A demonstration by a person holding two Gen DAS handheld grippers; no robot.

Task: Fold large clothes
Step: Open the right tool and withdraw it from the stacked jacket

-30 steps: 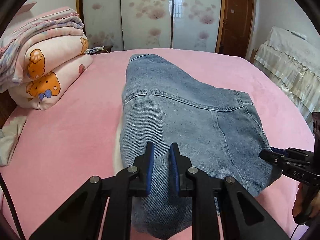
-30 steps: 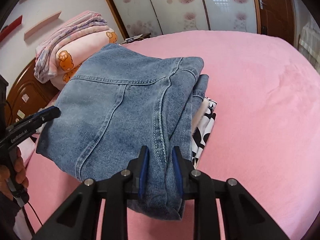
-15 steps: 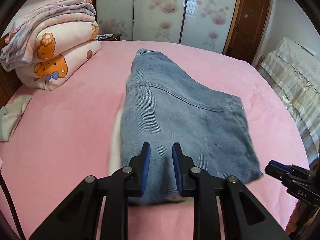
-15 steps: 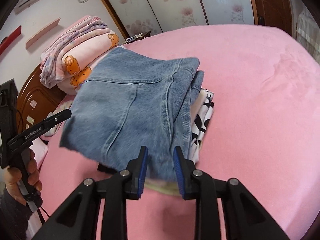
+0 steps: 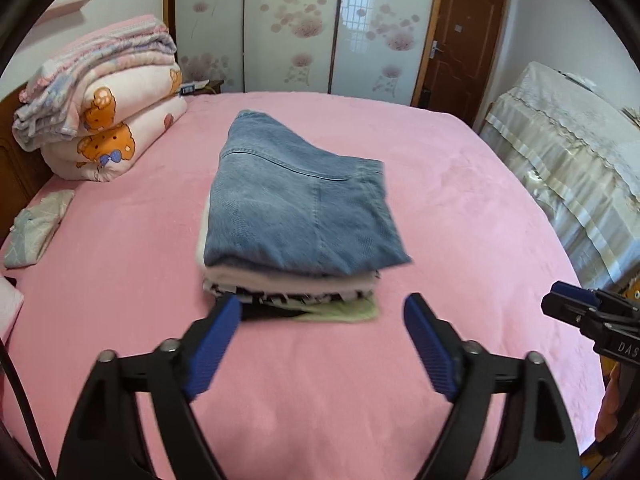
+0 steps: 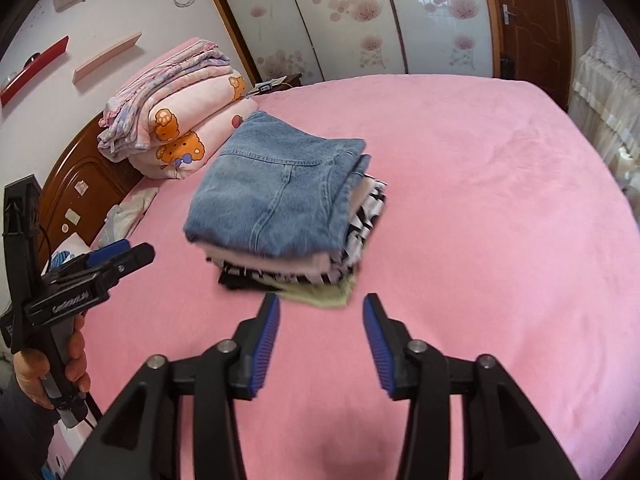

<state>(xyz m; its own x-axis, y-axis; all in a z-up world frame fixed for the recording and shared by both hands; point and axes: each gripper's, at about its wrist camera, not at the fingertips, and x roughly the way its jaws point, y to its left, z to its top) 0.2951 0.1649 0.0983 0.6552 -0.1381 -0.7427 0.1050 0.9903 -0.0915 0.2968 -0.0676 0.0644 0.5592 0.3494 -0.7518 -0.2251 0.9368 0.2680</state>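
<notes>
Jeans look done: folded flat on top of the stack, center frame on the pink bed. Left gripper and right gripper have just been opening, nothing between them. Nothing else unfolded in view.

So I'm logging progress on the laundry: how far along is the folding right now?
Done: the folded jeans sit on top of the stack of folded clothes on the pink bed. In hand: nothing; the left gripper and right gripper have just been opening, both empty and clear of the stack. Left: no other unfolded large garment shows, only a small pale cloth by the headboard.
</notes>
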